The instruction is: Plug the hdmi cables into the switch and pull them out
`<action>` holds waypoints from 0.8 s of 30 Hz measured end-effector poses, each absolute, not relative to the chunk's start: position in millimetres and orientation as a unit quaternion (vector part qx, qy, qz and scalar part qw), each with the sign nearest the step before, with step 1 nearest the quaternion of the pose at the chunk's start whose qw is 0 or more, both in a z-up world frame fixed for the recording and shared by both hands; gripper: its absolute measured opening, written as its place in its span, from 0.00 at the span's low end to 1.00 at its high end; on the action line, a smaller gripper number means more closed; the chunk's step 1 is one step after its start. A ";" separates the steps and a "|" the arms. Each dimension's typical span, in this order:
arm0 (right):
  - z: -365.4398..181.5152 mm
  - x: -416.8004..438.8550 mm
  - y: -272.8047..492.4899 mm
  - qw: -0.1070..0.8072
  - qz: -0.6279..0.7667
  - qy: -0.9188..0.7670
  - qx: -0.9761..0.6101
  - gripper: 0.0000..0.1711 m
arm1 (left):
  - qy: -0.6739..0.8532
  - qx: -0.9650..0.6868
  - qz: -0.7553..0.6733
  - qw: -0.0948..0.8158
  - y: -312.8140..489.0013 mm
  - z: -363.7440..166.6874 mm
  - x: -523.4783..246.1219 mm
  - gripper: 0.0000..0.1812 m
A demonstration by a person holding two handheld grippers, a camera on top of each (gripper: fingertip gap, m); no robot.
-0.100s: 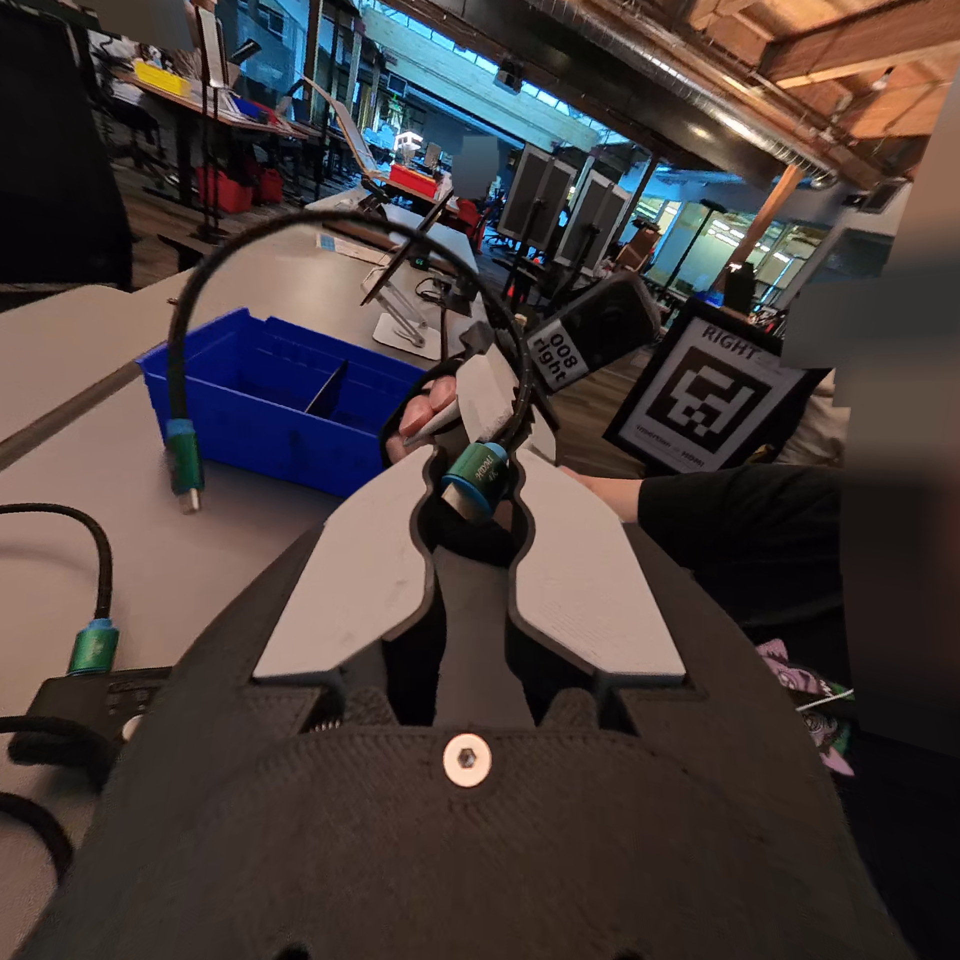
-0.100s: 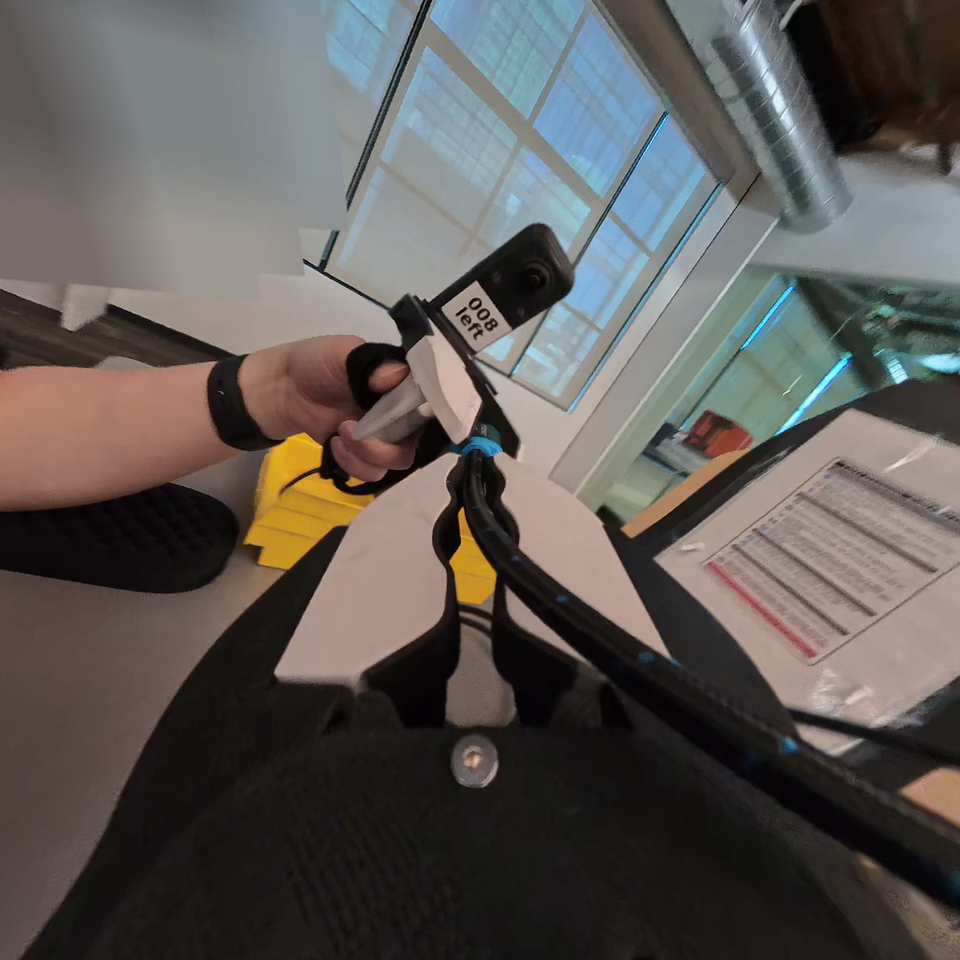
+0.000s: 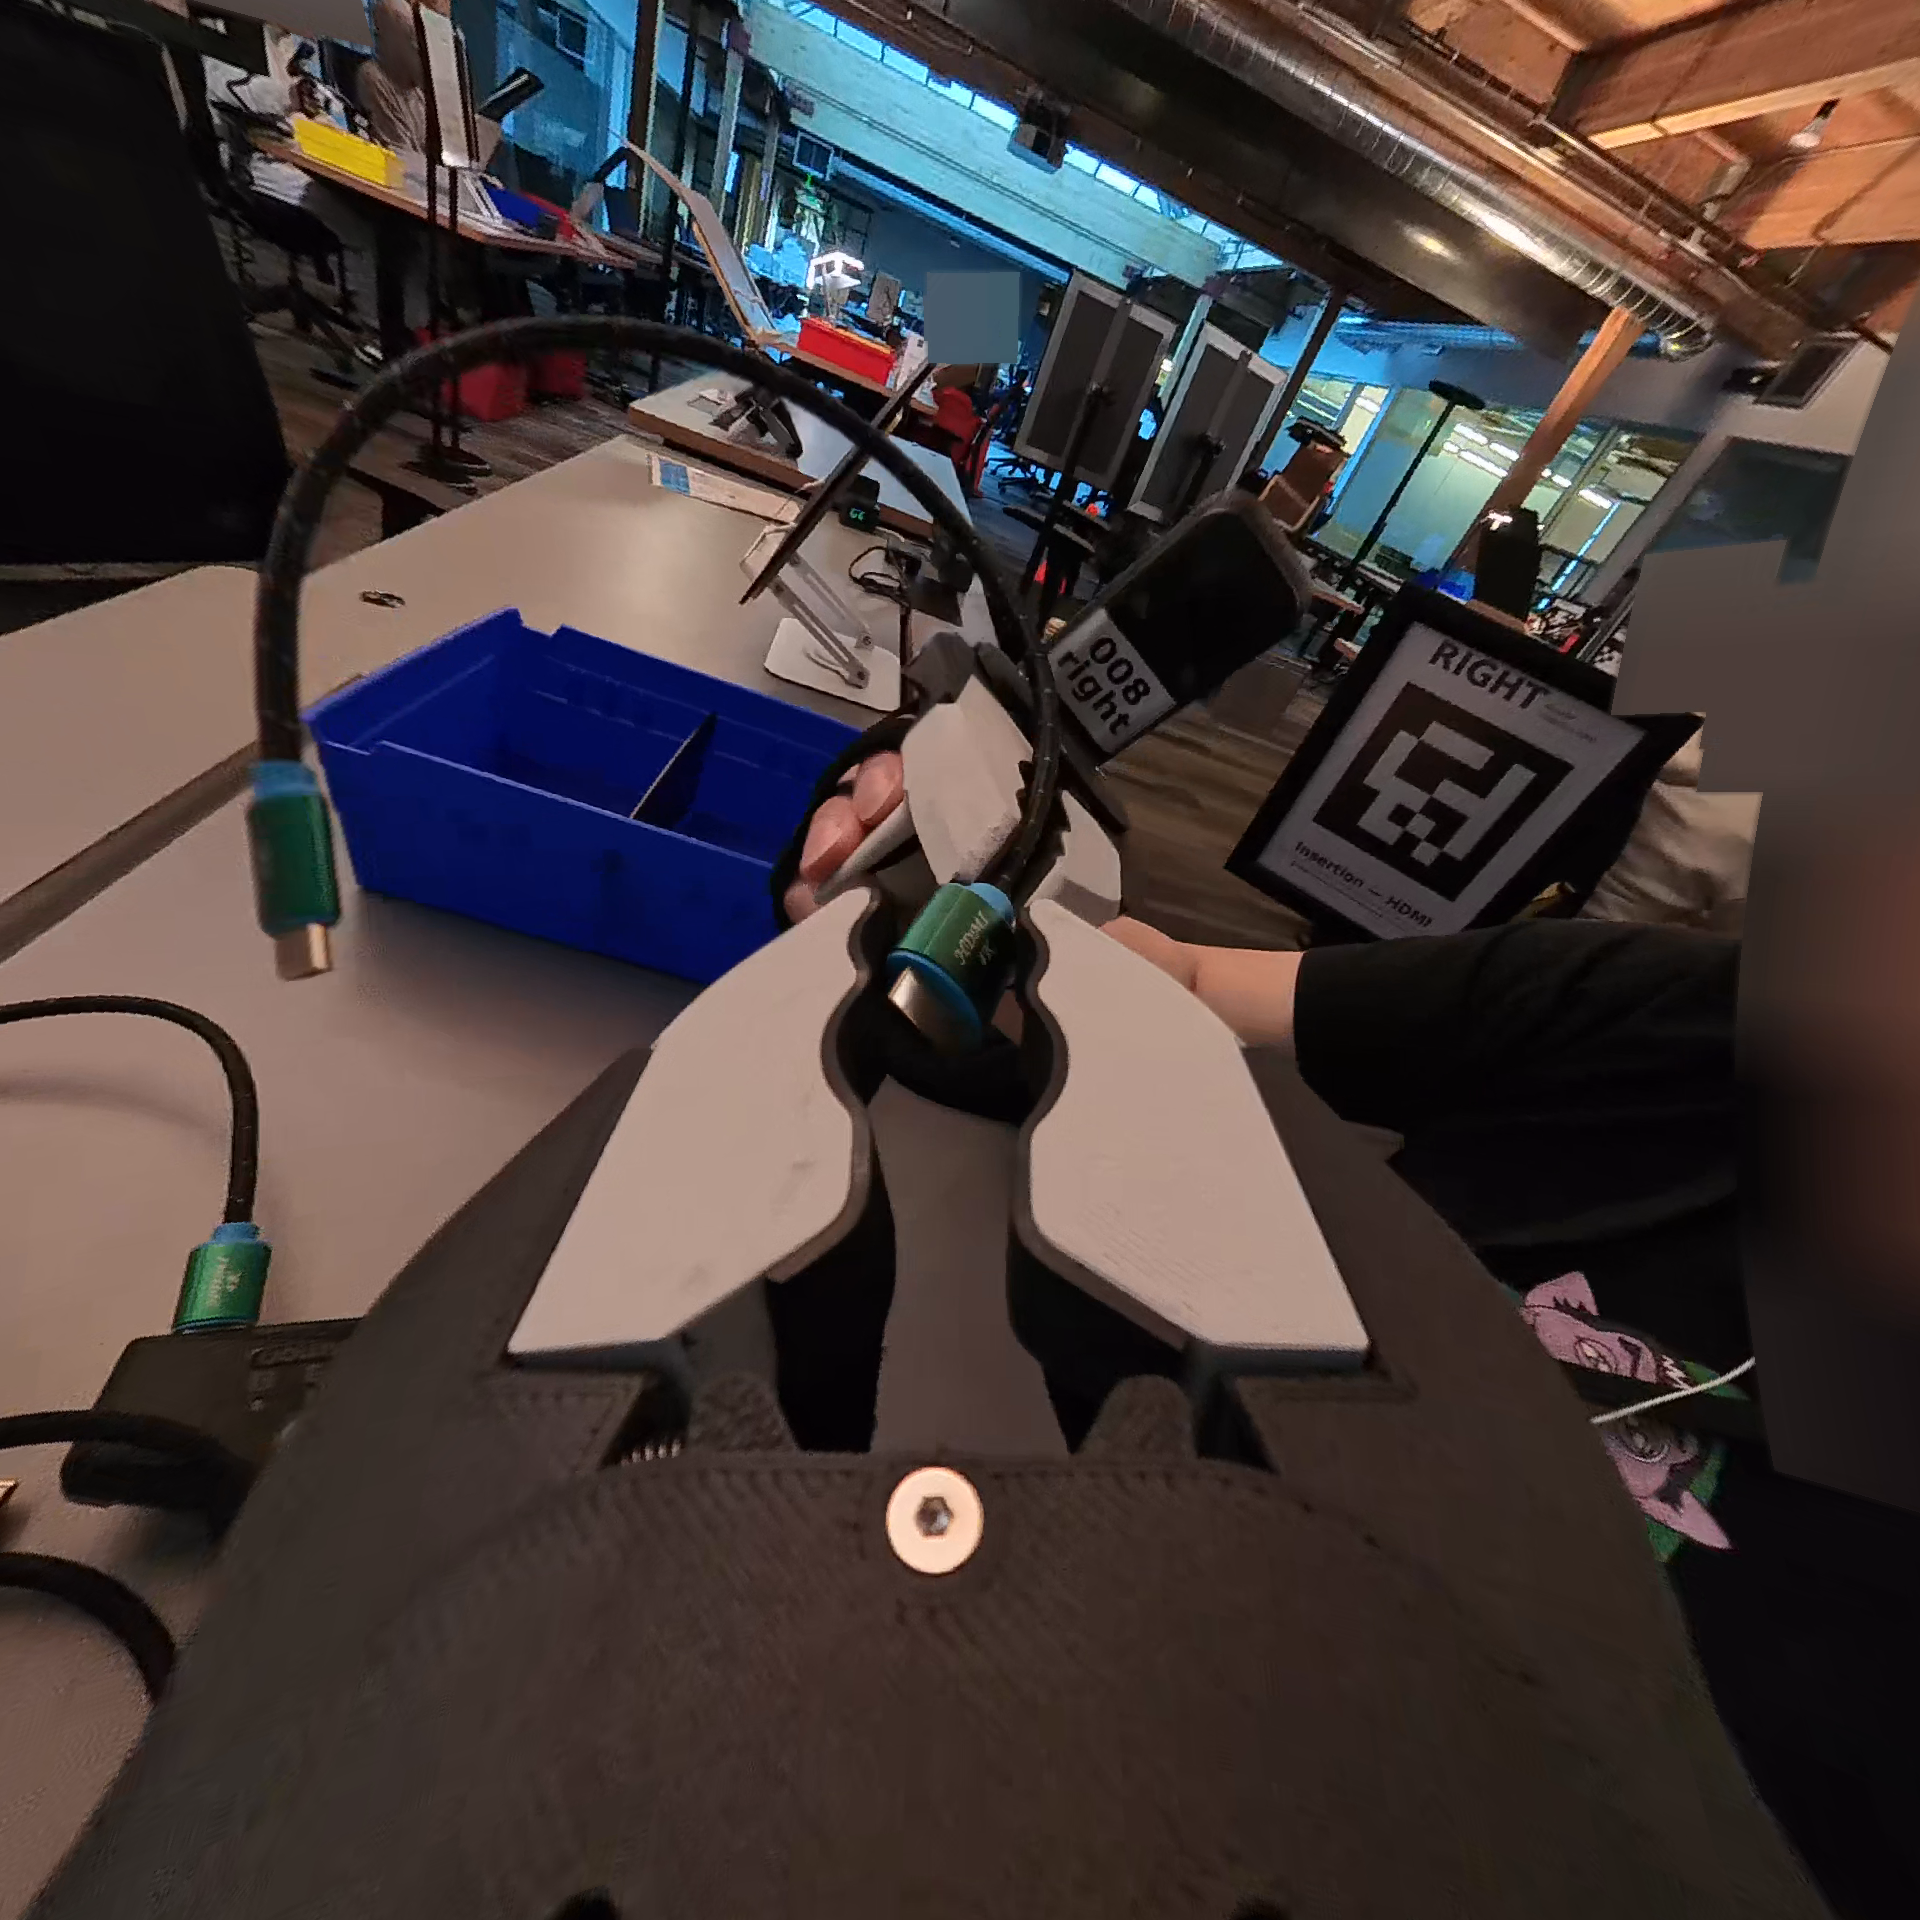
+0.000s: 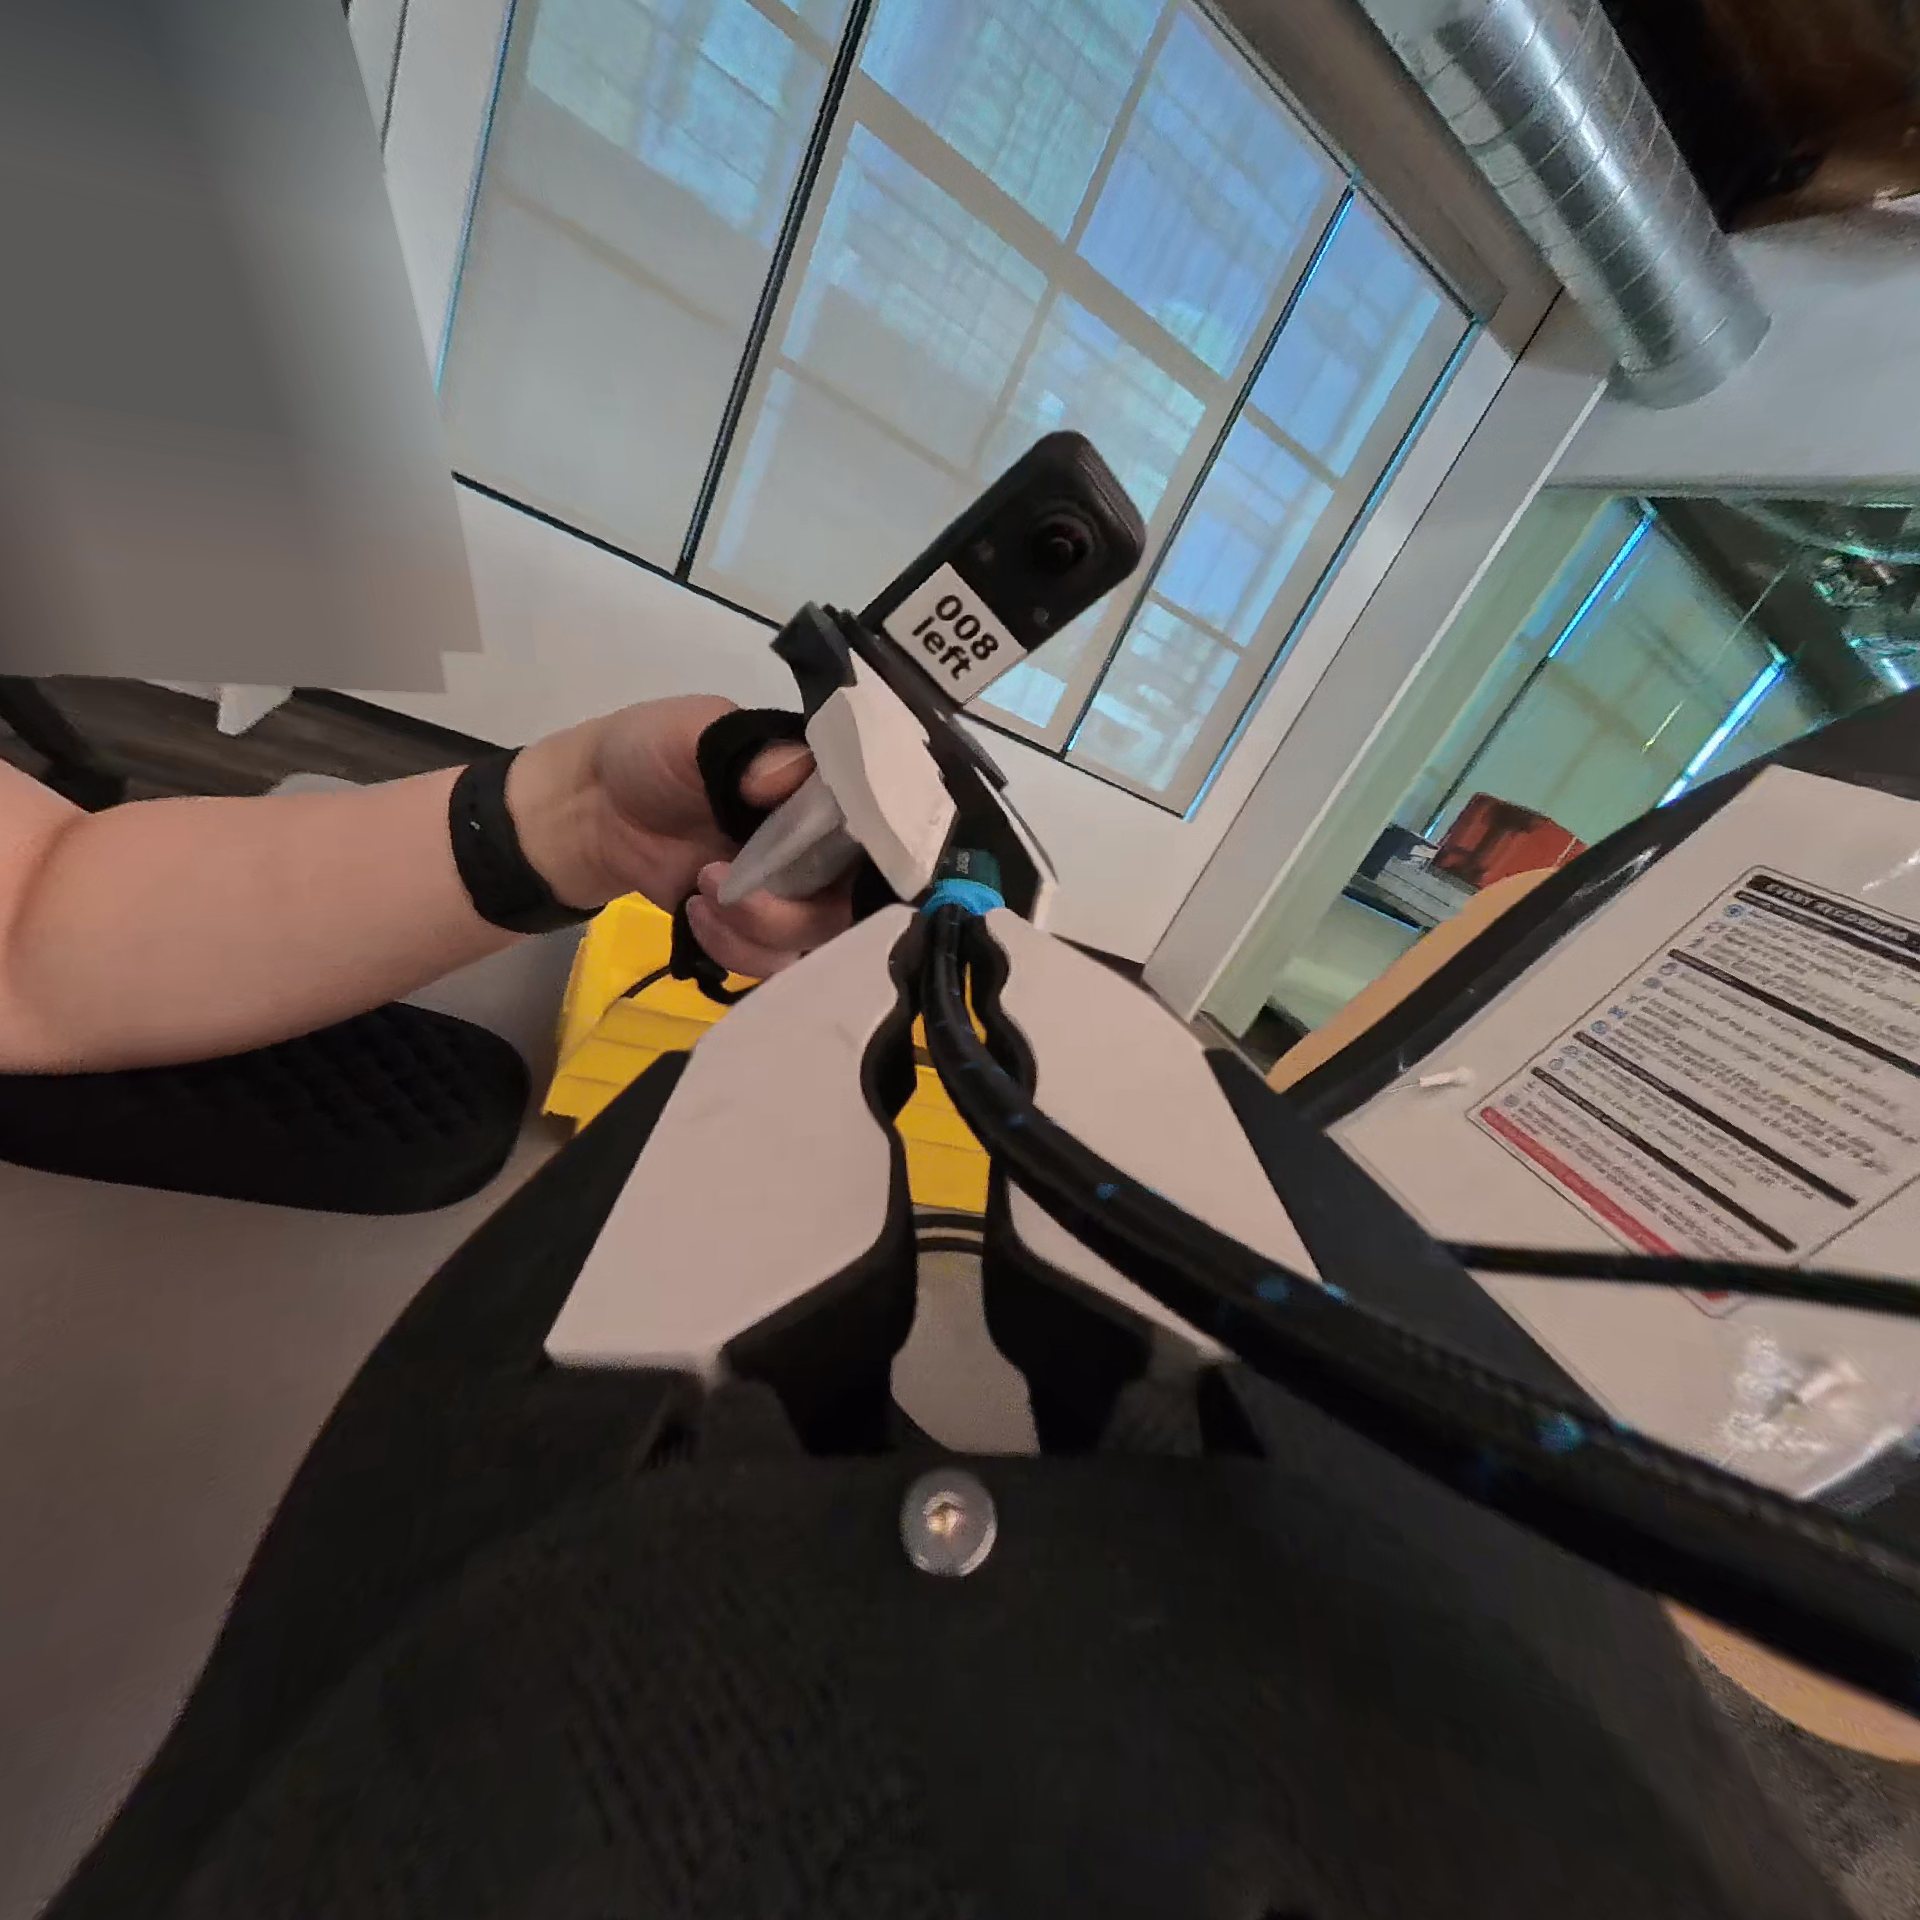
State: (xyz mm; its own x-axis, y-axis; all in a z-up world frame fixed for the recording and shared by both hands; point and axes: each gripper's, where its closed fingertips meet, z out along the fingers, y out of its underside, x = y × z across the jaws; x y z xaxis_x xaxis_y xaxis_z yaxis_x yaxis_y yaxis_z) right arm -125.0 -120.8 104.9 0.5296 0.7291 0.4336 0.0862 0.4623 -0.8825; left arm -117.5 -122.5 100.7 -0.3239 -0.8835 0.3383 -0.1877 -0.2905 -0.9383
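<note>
In the left wrist view my left gripper is shut on a green HDMI plug held in the air above the table. Its black braided cable arcs up and over to the left. It ends in a second green plug hanging free in front of the blue bin. My right gripper faces the left one and is shut on the same cable just behind the held plug. The black HDMI switch lies at lower left with another green plug in it.
A blue divided bin stands on the grey table. A framed black-and-white marker board and a tablet stand are behind. The right wrist view shows a yellow bin and a laminated sheet.
</note>
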 end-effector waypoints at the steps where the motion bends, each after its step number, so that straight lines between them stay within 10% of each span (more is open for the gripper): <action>1: 104.8 -124.6 -121.0 0.737 0.221 -0.434 -0.468 0.04 | 0.528 -0.509 -0.618 0.282 -122.6 100.1 -116.8 0.11; 24: 99.6 -123.7 -121.5 0.748 0.167 -0.450 -0.457 0.04 | 0.537 -0.518 -0.607 0.272 -124.1 93.6 -115.1 0.11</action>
State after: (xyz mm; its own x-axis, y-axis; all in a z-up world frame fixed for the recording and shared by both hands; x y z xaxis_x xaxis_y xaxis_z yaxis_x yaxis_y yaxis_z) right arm -123.7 -121.5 99.6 0.5382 0.6625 0.5210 0.1612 0.5259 -0.8352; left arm -115.1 -124.1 93.6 -0.3140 -0.8876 0.3371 -0.2257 -0.2751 -0.9345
